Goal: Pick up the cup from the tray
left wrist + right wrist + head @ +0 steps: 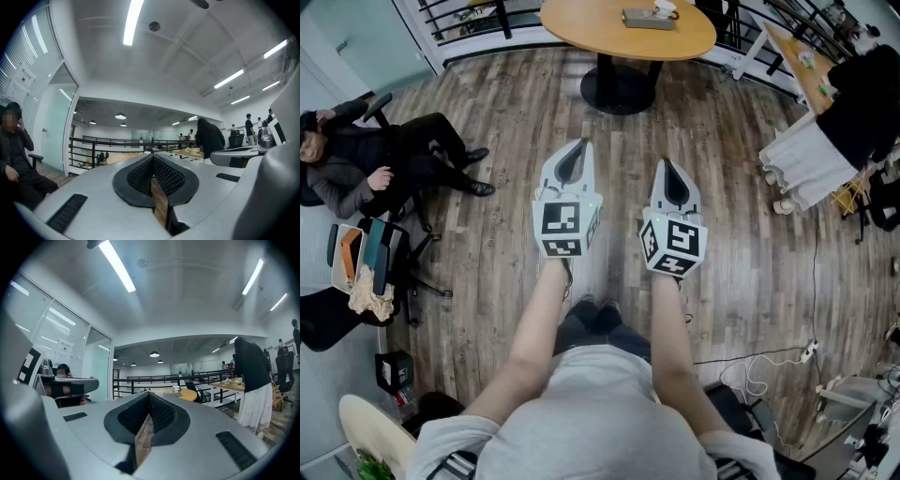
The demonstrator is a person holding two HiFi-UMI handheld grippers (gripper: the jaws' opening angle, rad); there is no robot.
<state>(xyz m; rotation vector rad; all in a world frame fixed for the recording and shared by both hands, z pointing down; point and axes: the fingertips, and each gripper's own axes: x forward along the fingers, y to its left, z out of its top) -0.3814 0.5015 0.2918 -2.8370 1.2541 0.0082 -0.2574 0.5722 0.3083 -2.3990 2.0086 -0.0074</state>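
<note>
Cup [666, 8] (on tray [639, 19]) — atop table [581, 28]

Wood-plank floor [506, 122]. Round wooden table [591, 28] on a black pedestal base [619, 89], with a black railing [478, 19] behind it. Seated person [384, 159] in black at left. Standing person [830, 131] in black top and white skirt at right. White cable [769, 361] on the floor, lower right.

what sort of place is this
Probably an open-plan office or lab on an upper level. A black railing borders the wood-plank floor, and strip lights run along the ceiling. A person sits off to one side of a round wooden table bearing a tray and cup.
</note>
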